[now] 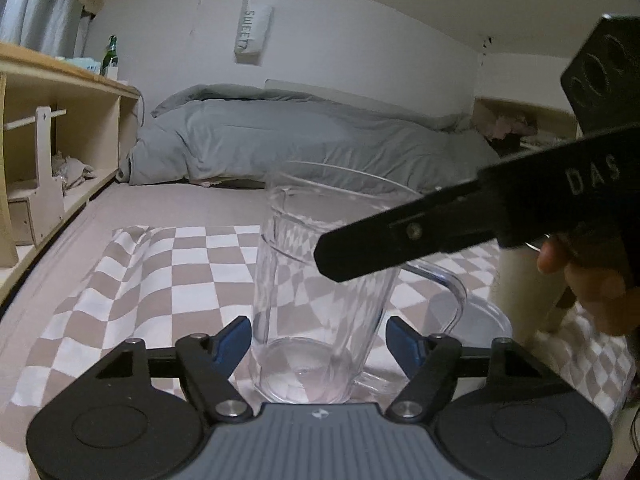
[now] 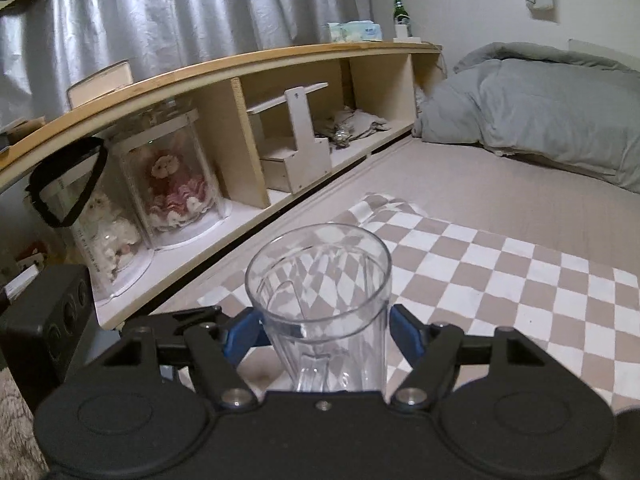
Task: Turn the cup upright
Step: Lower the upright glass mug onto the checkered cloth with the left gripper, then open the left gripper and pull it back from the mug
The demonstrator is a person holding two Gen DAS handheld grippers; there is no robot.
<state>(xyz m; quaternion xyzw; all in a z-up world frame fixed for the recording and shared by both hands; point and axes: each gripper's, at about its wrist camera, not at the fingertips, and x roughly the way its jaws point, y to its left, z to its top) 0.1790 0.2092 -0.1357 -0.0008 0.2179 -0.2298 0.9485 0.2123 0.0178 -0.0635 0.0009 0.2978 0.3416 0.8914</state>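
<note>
A clear plastic cup with a side handle stands upright, mouth up, over the checkered cloth. My left gripper is open, its blue pads either side of the cup's base with a gap on the right. My right gripper is shut on the cup near its upper part, blue pads against both sides. In the left wrist view the right gripper's black finger reaches in from the right across the cup's rim.
The cloth lies on a beige mattress. A grey duvet is bunched at the far end. A wooden shelf unit with clear jars runs along the left. A hand holds the right tool.
</note>
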